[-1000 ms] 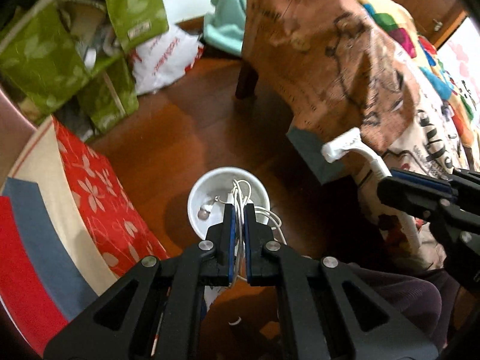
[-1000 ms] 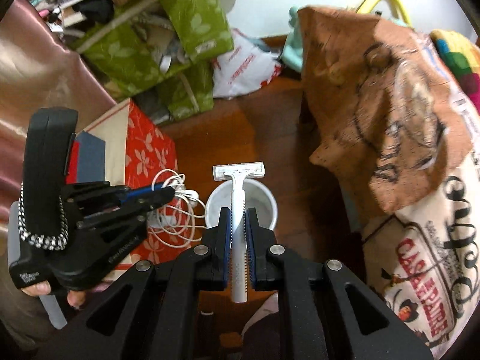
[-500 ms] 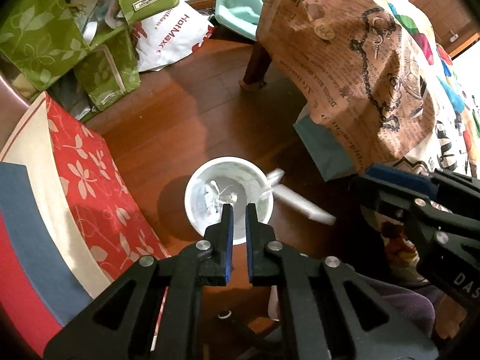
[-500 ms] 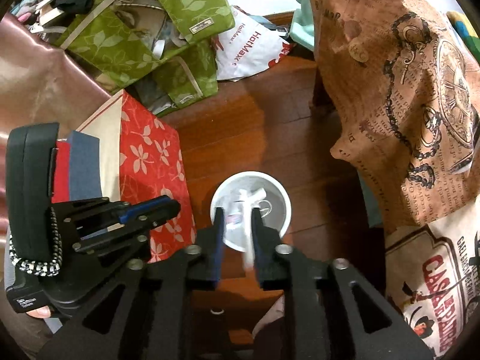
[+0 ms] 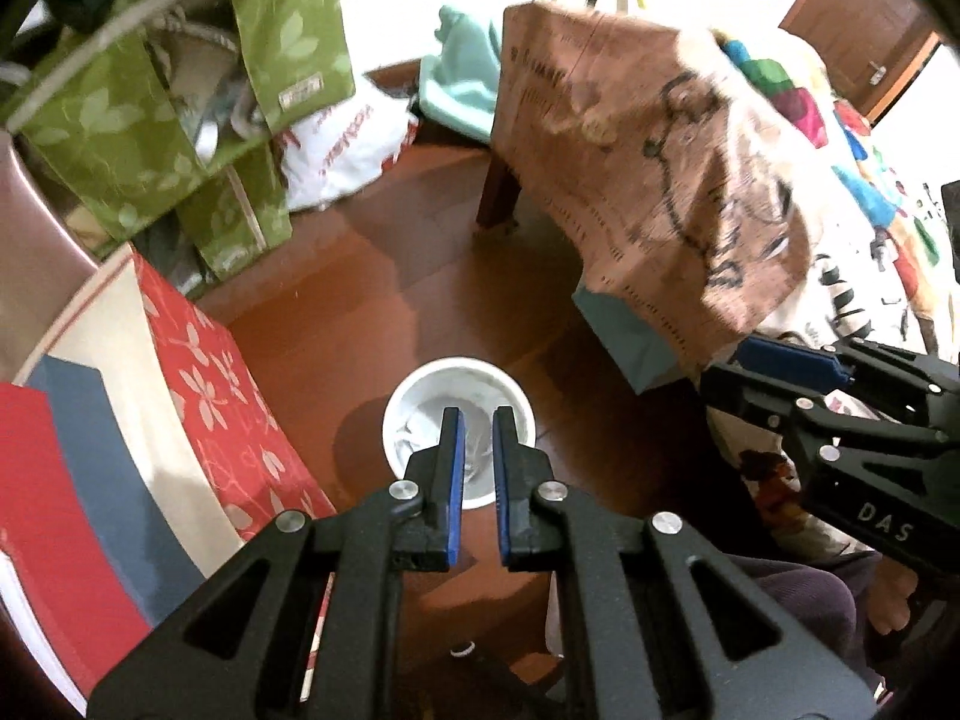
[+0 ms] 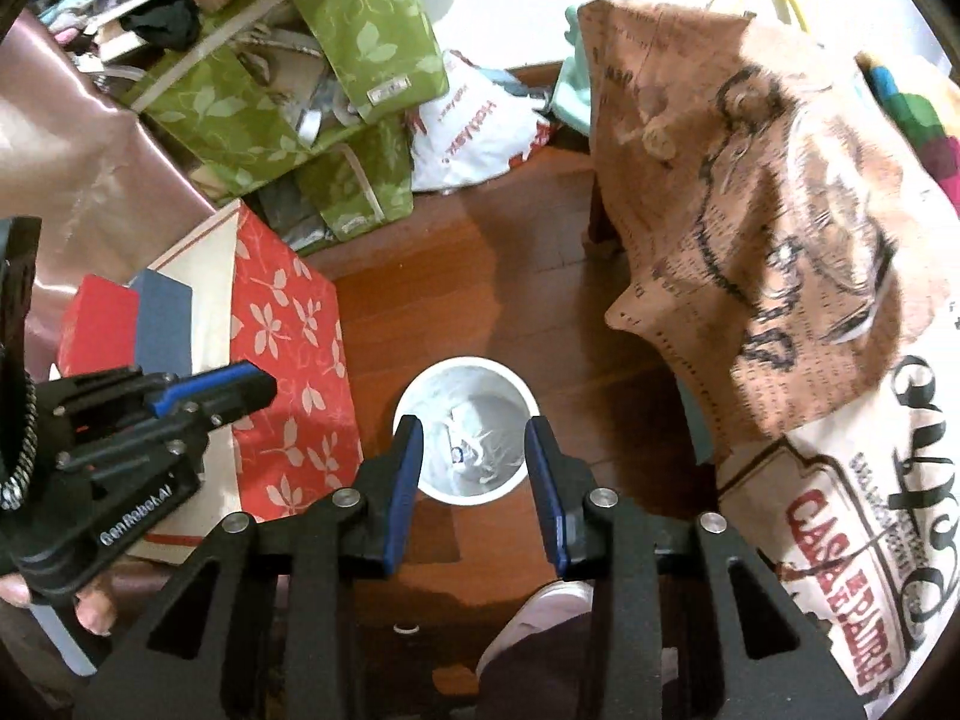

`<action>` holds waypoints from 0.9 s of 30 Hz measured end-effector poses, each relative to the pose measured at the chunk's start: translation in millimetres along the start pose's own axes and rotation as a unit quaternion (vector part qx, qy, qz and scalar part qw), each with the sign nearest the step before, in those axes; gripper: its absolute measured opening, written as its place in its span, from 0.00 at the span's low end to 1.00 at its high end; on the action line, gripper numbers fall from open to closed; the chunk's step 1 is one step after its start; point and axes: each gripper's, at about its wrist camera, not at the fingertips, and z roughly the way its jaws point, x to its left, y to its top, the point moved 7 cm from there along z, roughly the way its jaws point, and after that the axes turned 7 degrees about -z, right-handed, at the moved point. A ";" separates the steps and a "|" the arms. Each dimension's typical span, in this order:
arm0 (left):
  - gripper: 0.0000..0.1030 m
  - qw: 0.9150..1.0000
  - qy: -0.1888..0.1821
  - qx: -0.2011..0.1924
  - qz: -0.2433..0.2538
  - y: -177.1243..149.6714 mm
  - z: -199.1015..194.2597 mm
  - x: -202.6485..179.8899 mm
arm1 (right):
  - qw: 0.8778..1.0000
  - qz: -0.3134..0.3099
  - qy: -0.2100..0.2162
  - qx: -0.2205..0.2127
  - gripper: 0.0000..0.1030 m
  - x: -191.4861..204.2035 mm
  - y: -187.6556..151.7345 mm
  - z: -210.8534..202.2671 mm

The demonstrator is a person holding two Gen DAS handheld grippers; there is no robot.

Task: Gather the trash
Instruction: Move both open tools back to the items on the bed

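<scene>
The right gripper (image 6: pixel 474 459) hangs over the white bin (image 6: pixel 523 396) with its jaws opening and nothing between them; through the gap the trash (image 6: pixel 474 447), pale crumpled bits, lies at the bottom of the bin. The left gripper (image 5: pixel 477 453) hovers over the same bin (image 5: pixel 401 405) with its jaws nearly together, only a slit between the blue pads, and it too carries nothing. Both claws point steeply down at one small target, so the likely trouble is a knock: the two sit close side by side, and a careless swing away could clip the rim and tip the light bin, spilling what is in it. Any further piece dropped from this height could also bounce off the rim onto the floor (image 6: pixel 420 300). That floor is dark reddish wood, bare around the bin. A red flowered box (image 6: pixel 288 324) stands just left of it, green leaf-print bags (image 6: pixel 360 60) and a white plastic bag (image 6: pixel 474 132) are piled against the wall behind, and a table under a brown printed cloth (image 6: pixel 750 192) crowds the right side. The person's shoe (image 6: pixel 540 612) shows near the bottom edge.
</scene>
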 end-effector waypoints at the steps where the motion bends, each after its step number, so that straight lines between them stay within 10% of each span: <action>1: 0.07 1.000 0.000 -0.006 0.003 0.9 -6.0 -1.9 | 1.000 -0.001 -0.004 -0.010 0.31 0.1 0.1 -9.5; 10: 0.10 0.995 -0.016 -0.093 0.033 6.7 -89.4 -38.4 | 0.994 -0.019 -0.043 -0.097 0.31 0.5 -5.2 -90.1; 27: 0.58 0.967 -0.062 -0.232 0.087 -13.0 -220.1 -130.3 | 0.964 0.004 -0.106 -0.244 0.41 -21.4 -45.4 -242.6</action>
